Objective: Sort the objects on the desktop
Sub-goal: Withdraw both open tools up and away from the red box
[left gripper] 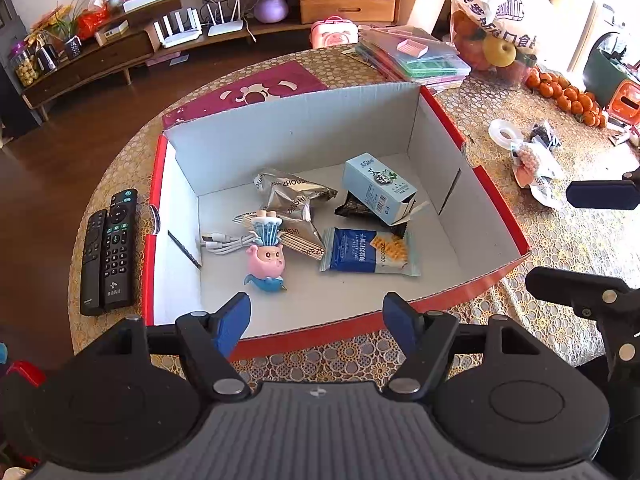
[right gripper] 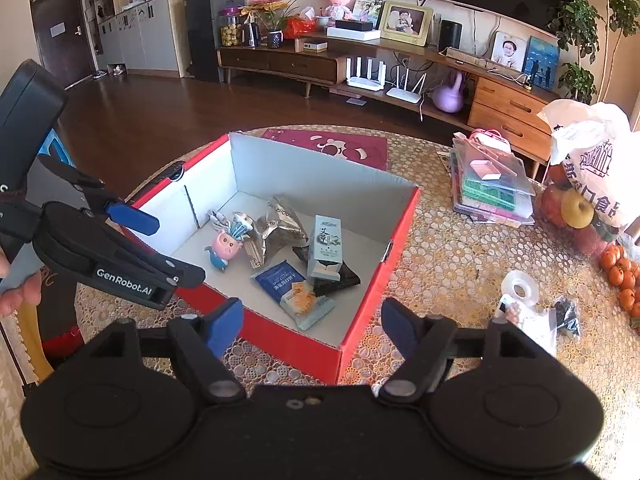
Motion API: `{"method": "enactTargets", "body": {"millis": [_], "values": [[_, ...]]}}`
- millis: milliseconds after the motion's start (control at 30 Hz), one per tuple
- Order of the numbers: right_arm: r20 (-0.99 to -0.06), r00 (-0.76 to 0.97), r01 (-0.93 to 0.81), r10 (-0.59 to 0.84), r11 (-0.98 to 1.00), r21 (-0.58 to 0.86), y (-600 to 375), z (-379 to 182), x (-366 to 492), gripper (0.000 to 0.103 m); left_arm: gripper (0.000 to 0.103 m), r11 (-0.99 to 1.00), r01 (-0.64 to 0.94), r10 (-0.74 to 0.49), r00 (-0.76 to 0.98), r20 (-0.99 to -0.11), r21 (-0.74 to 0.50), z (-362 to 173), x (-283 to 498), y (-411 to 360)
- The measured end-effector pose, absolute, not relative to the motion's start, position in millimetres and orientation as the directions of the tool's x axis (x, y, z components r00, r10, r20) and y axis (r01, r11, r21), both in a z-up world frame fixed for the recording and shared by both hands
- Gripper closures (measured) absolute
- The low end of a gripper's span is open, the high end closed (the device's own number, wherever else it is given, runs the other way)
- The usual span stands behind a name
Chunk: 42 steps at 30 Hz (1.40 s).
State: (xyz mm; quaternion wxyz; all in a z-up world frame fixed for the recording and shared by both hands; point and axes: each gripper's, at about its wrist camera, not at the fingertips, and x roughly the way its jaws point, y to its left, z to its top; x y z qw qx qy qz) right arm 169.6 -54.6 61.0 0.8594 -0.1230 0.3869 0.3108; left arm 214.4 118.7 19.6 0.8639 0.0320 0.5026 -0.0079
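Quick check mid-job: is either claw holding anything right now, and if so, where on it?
Nothing is held. The left claw and right claw are both open and empty, near the box.

Left tool (left gripper: 316, 320) and right tool (right gripper: 312, 326) both spread wide, gripping nothing

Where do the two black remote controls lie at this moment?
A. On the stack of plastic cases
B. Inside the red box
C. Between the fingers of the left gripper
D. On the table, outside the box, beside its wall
D: the remote controls lie side by side on the tablecloth, just outside the wall of the red box.
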Motion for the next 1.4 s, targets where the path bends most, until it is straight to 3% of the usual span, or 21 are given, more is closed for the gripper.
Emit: {"method": "enactTargets", "body": {"millis": [400, 533, 667, 1033, 1400], "values": [[-0.725, 0.519, -0.613, 0.452, 0.788, 0.052, -80.8, 63.1, 154.2, 0.016, 0.019, 1.000, 0.019, 0.005, 0.518, -0.856, 0.017, 24.1, 200.5, 105.5], [-0.722, 0.524, -0.607, 0.452, 0.792, 0.055, -90.2, 63.1, 149.4, 0.014, 0.001, 1.000, 0.026, -0.012, 0.536, -0.844, 0.002, 27.0, 194.9, 99.5], [-0.717, 0.530, -0.593, 0.452, 0.802, 0.067, -101.3, 63.0, 145.4, 0.006, 0.001, 0.999, 0.042, -0.022, 0.547, -0.837, 0.002, 27.6, 188.7, 92.0], [-0.703, 0.558, -0.545, 0.441, 0.834, 0.091, -128.3, 61.3, 138.9, 0.004, 0.001, 0.999, 0.034, -0.029, 0.585, -0.811, -0.011, 26.3, 172.6, 80.4], [-0.666, 0.640, -0.473, 0.383, 0.880, 0.052, -165.2, 58.4, 117.9, 0.004, 0.001, 1.000, 0.017, -0.011, 0.700, -0.714, 0.002, 38.9, 153.1, 59.1]]}}
